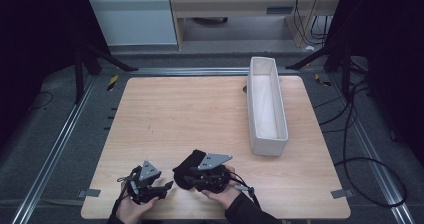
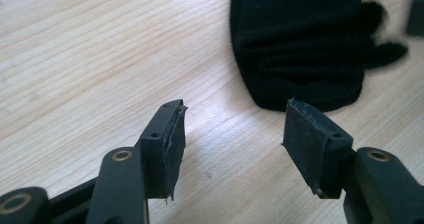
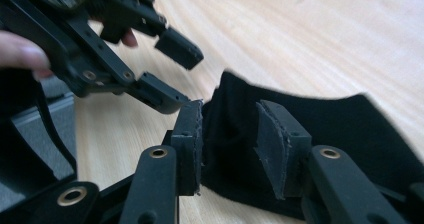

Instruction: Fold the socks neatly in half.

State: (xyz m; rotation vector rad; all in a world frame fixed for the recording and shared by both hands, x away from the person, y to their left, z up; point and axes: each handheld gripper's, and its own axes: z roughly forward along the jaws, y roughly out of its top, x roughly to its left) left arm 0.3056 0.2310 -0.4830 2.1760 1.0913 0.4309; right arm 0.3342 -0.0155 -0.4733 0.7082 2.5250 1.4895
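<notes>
A black cloth (image 1: 192, 159) lies crumpled on the wooden table (image 1: 190, 114) near its front edge. In the right gripper view a raised fold of the cloth (image 3: 340, 129) stands between the pads of my right gripper (image 3: 230, 144), which are apart and do not press on it. In the high view this gripper (image 1: 192, 180) is at the cloth's near side. My left gripper (image 2: 232, 134) is open and holds nothing. Its tips point at the cloth's edge (image 2: 300, 39), a short way off. From above, the left gripper (image 1: 167, 186) sits just left of the cloth.
A long white fabric bin (image 1: 268, 146) stands on the right half of the table and runs front to back. Bare wood stretches across the middle and the left. In the right gripper view, the left gripper (image 3: 175, 74) hangs close by with its hand (image 3: 20, 51).
</notes>
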